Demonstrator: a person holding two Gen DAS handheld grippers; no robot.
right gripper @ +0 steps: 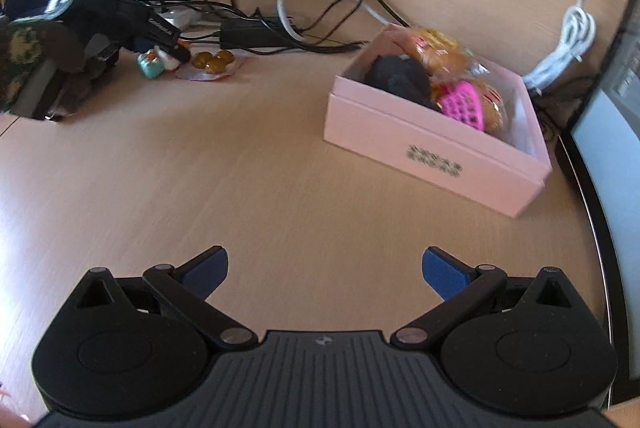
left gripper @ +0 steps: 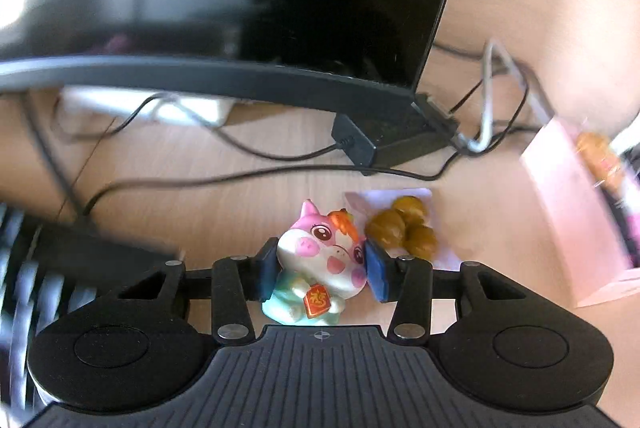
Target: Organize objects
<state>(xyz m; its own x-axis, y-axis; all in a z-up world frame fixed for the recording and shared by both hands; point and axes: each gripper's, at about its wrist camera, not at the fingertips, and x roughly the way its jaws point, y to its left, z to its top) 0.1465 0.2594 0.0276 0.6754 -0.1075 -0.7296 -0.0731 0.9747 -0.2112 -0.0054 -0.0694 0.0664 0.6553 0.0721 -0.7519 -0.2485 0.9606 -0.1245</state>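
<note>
Pig figurine (left gripper: 320, 260) clamped in left gripper (left gripper: 323, 270) jaws (angled down); right gripper (right gripper: 325, 274) jaws spread, empty.

The pig figurine (left gripper: 320, 264) holds a red card bearing one gold Chinese character.

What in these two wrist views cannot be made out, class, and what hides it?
- Pig figurine, left wrist view: its sides are covered by the left gripper pads.
- Pink box, right wrist view: label blurred, unreadable.
- Black item in the box: unidentifiable, partly behind the wall.
</note>
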